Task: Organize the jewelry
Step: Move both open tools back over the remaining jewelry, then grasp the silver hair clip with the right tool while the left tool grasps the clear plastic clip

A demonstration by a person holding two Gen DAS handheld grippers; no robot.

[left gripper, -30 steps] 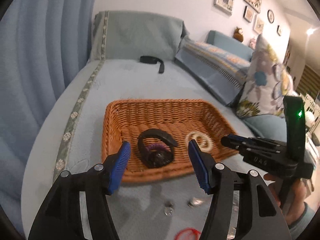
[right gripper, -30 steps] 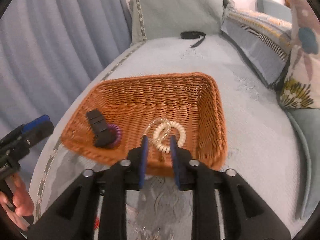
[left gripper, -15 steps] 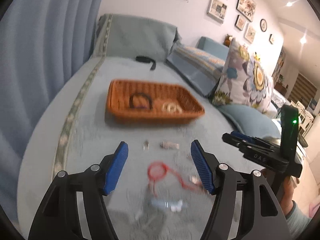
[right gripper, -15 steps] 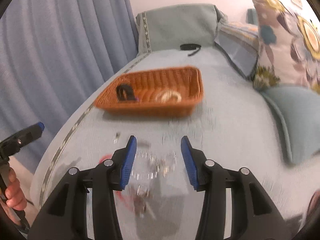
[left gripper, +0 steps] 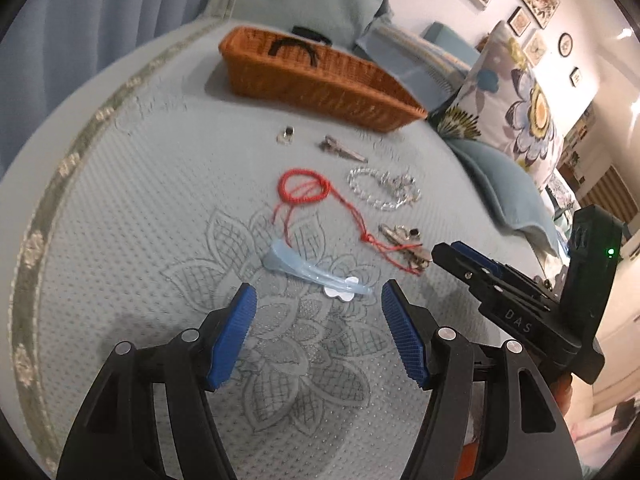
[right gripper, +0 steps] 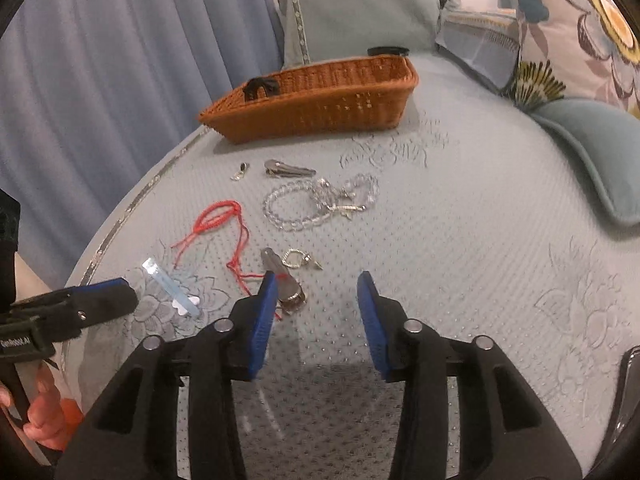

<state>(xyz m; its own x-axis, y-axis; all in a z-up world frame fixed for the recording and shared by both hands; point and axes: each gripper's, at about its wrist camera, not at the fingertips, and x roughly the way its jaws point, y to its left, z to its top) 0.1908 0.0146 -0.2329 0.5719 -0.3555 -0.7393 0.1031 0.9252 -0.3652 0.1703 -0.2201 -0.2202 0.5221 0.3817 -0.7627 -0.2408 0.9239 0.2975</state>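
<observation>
Loose jewelry lies on the pale blue bedspread: a pale blue hair clip (left gripper: 308,272) (right gripper: 172,288), a red string bracelet (left gripper: 304,188) (right gripper: 218,216), a clear bead bracelet (left gripper: 380,192) (right gripper: 316,204), silver clips (left gripper: 344,148) (right gripper: 288,169) and a small ring piece (right gripper: 298,260). My left gripper (left gripper: 319,300) hangs open just short of the blue clip. My right gripper (right gripper: 317,288) is open with its jaws closing. Nothing is pressed between them, and a silver clip (right gripper: 284,284) lies by its left finger. The wicker basket (left gripper: 316,80) (right gripper: 320,100) farther back holds a black band (left gripper: 294,46).
A blue curtain (right gripper: 100,80) hangs along the left side of the bed. Floral and teal cushions (right gripper: 580,40) lie at the right. A black strap (right gripper: 386,50) rests behind the basket. A person's hand (right gripper: 40,420) holds the left gripper.
Both grippers have pulled back from over the basket to the loose jewelry nearer me and sunk lower. The right jaws stand wider than a second ago.
</observation>
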